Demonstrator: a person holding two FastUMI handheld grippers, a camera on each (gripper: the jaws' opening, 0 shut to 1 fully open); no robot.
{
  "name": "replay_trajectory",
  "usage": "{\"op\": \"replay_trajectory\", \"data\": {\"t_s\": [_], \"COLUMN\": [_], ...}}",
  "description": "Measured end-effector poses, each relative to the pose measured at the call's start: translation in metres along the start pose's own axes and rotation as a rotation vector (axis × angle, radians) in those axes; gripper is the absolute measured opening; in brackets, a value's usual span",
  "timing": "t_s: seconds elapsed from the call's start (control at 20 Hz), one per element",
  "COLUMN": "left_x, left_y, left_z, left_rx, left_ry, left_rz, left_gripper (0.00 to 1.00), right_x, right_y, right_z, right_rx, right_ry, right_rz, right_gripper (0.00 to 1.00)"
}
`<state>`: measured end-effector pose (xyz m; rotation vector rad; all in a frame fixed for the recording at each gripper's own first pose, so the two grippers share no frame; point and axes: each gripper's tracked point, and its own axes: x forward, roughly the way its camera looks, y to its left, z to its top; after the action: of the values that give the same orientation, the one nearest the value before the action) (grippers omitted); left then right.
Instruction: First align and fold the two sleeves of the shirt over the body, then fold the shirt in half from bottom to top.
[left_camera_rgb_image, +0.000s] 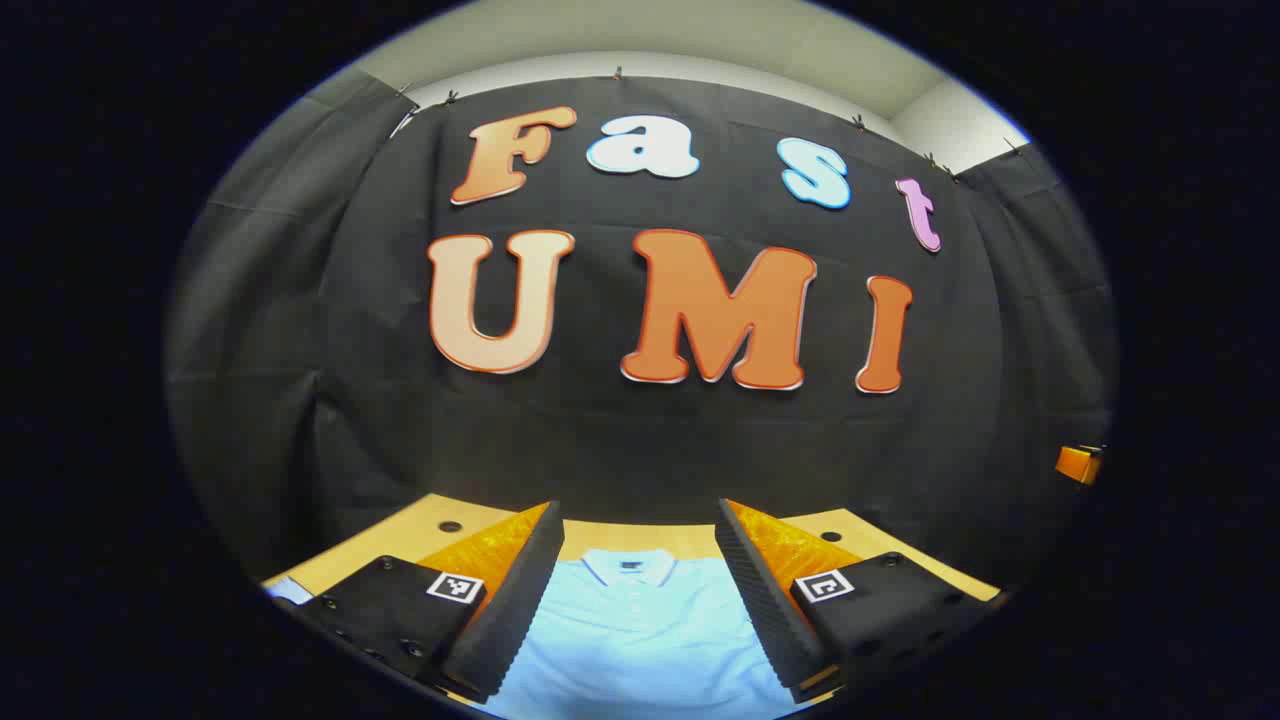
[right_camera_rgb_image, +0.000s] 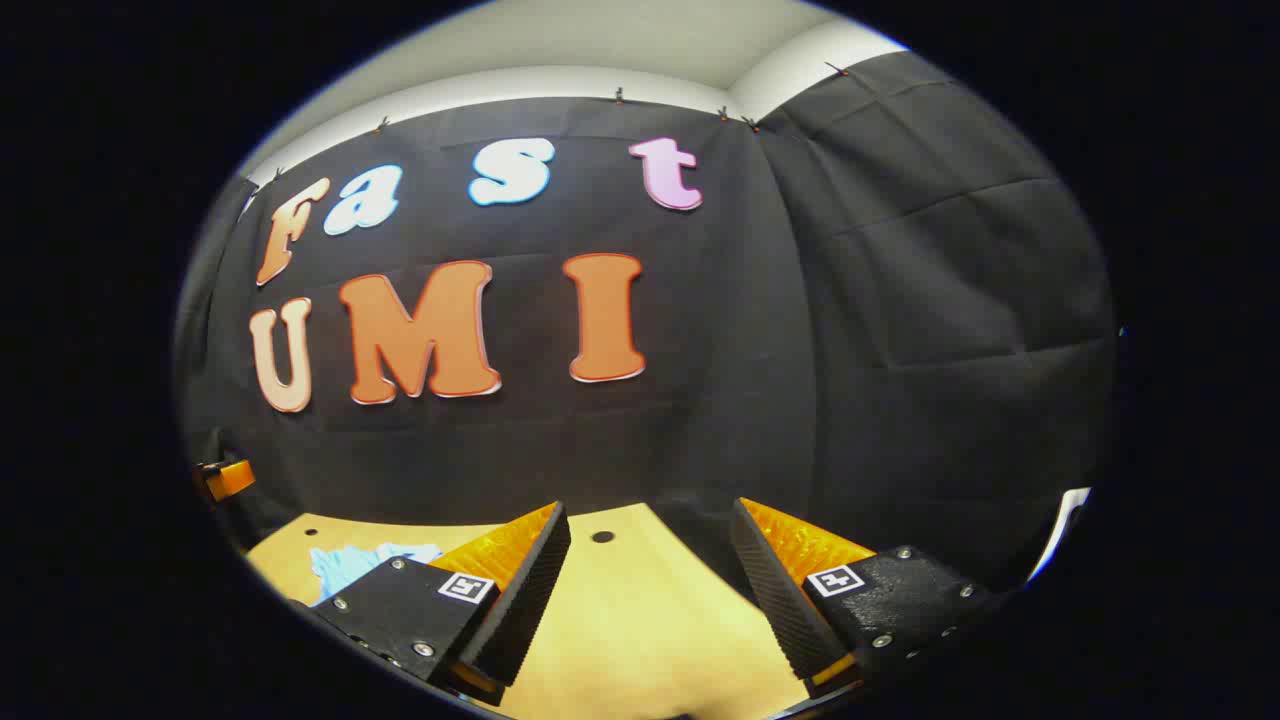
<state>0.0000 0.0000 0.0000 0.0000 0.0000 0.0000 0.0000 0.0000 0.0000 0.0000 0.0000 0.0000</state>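
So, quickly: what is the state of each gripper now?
Left gripper: open, holding nothing, above the light blue polo shirt.
Right gripper: open, holding nothing.

Both views low over the table (right_camera_rgb_image: 640, 610), facing the booth wall (left_camera_rgb_image: 640, 440), left gripper view nearer the shirt (left_camera_rgb_image: 640, 630)

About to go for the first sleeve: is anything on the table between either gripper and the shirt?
Nothing visible. The left gripper is open with the light blue shirt right beyond its fingertips. The right gripper is open over bare table; the shirt lies off to its left, with open tabletop between.
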Motion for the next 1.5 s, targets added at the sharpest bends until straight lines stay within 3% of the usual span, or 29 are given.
{"op": "replay_trajectory", "data": {"t_s": [0.2, 0.35, 0.55, 0.9, 1.5], "left_x": [-0.017, -0.022, -0.024, 0.004, 0.109], "left_y": [0.112, 0.164, 0.208, 0.239, 0.219], "left_z": [0.017, 0.016, 0.013, 0.014, -0.005], "left_rx": [0.123, 0.107, 0.044, 0.033, 0.083], "left_ry": [-0.036, 0.017, 0.045, 0.052, 0.056], "left_rz": [0.059, 0.092, 0.134, 0.177, 0.238], "left_gripper": [0.97, 0.97, 0.97, 0.97, 0.97], "right_x": [-0.014, -0.022, -0.024, -0.003, 0.124], "right_y": [0.116, 0.179, 0.228, 0.239, 0.214], "right_z": [-0.020, -0.025, -0.039, -0.062, -0.081], "right_rx": [0.111, 0.095, 0.044, -0.043, -0.037], "right_ry": [0.063, 0.087, 0.177, 0.257, 0.381], "right_rz": [0.079, 0.135, 0.207, 0.196, 0.164], "right_gripper": [0.98, 1.00, 1.00, 0.98, 0.98]}}
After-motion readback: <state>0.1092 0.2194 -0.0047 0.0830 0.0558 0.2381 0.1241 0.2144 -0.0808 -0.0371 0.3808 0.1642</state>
